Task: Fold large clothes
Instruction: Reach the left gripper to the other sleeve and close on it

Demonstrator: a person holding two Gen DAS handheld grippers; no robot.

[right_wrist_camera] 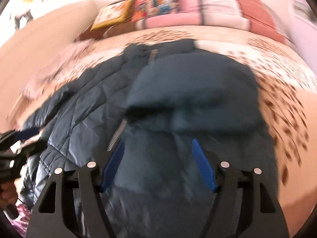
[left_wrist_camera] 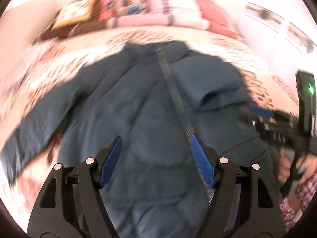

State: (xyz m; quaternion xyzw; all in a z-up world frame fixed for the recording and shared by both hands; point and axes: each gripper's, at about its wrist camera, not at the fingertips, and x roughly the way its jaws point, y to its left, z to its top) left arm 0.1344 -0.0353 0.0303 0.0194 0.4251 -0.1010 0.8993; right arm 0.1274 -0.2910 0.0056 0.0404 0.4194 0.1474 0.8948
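A dark blue quilted jacket [left_wrist_camera: 138, 103] lies spread on a bed covered by a cream bedspread with brown specks [left_wrist_camera: 51, 67]. Its zipper [left_wrist_camera: 174, 91] runs up the middle of the garment toward the collar at the far end.

The left tool [left_wrist_camera: 156, 148] hangs above the jacket's lower body with its blue pads [left_wrist_camera: 112, 162] set wide apart; nothing sits between them, and whether the tips touch the fabric cannot be told through the blur. The zipper tape passes just beside its right-hand pad.

The right tool [right_wrist_camera: 157, 152] is likewise spread wide over the jacket [right_wrist_camera: 178, 91], holding nothing. Ahead of it one side of the garment lies folded across the body, forming a thick rounded fold. A stretch of zipper teeth [right_wrist_camera: 117, 133] shows just beside its left-hand pad.

In the left wrist view the right tool appears at the right edge [left_wrist_camera: 263, 119], gripped by a hand [left_wrist_camera: 285, 166]. Colourful pillows [right_wrist_camera: 164, 10] line the far end of the bed.
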